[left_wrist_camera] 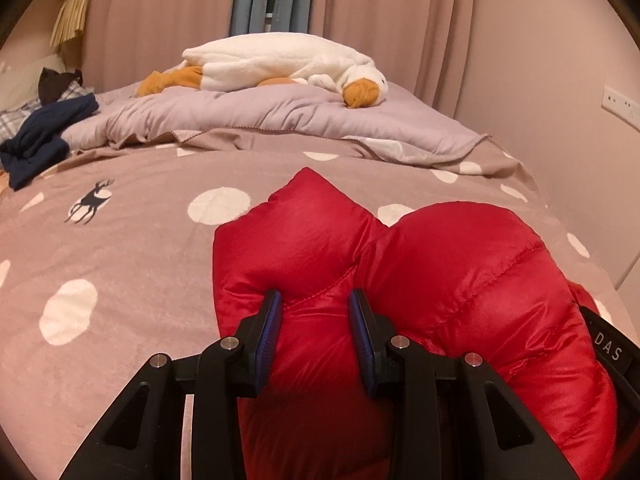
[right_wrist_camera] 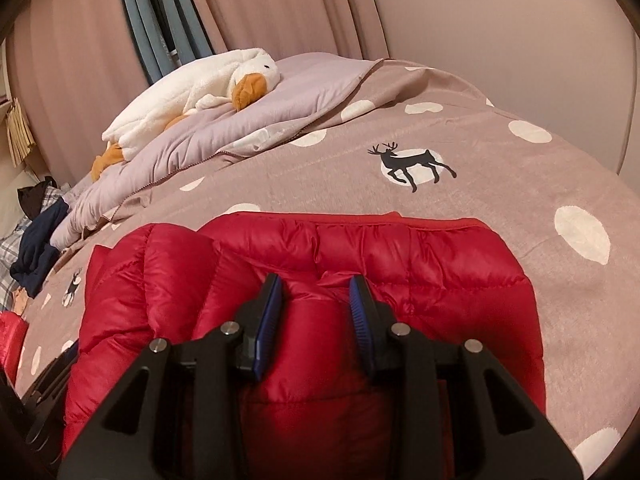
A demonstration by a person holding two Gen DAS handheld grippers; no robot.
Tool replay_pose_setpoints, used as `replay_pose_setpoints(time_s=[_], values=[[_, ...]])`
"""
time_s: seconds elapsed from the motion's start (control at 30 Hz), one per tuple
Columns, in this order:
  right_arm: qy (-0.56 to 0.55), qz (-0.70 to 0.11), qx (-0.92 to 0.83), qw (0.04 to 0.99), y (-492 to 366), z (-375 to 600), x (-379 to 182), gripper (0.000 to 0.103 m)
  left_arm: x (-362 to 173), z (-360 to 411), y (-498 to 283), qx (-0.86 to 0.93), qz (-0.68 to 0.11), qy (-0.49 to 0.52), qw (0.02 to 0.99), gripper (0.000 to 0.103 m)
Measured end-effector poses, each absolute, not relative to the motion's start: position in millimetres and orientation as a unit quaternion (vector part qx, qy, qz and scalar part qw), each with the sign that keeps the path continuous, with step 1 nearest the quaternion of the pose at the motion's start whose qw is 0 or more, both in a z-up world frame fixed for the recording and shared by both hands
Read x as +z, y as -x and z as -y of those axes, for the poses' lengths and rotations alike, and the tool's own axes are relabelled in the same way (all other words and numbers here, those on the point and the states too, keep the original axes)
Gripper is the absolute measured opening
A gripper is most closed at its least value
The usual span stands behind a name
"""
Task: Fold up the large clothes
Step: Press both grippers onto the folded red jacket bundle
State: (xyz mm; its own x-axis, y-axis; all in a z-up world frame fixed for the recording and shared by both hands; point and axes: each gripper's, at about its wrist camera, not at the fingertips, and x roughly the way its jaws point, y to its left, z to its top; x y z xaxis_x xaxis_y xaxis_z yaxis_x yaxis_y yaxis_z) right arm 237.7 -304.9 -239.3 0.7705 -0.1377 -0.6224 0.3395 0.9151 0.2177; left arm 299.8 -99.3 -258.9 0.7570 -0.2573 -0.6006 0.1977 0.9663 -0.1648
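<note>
A puffy red down jacket [left_wrist_camera: 460, 264] lies bunched on the dotted mauve bed cover [left_wrist_camera: 140, 240]. My left gripper [left_wrist_camera: 316, 300] is shut on a thick fold of it, and red fabric bulges between the blue pads [left_wrist_camera: 267, 332]. In the right wrist view the jacket [right_wrist_camera: 420, 264] lies flatter, with its hem edge straight along the far side. There my right gripper [right_wrist_camera: 316, 284] pinches a padded ridge of the jacket near its middle, with both pads pressing into the fabric. The jacket's near part is hidden under both grippers.
A white plush goose [left_wrist_camera: 280, 60] rests on a lilac quilt [left_wrist_camera: 240, 112] at the head of the bed. A navy garment [left_wrist_camera: 40, 140] and checked cloth lie at the left edge. Pink curtains hang behind, and a wall with an outlet [left_wrist_camera: 618, 102] stands to the right.
</note>
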Motion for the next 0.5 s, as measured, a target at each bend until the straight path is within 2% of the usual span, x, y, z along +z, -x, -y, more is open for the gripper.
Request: replay_pose_setpoints(time_s=[0.5], values=[[-0.17, -0.301, -0.124, 0.93, -232.6, 305.6, -235.8, 0.036, -258.0, 92.4, -300.9, -0.133, -0.323, 0.073, 0.934, 0.034]])
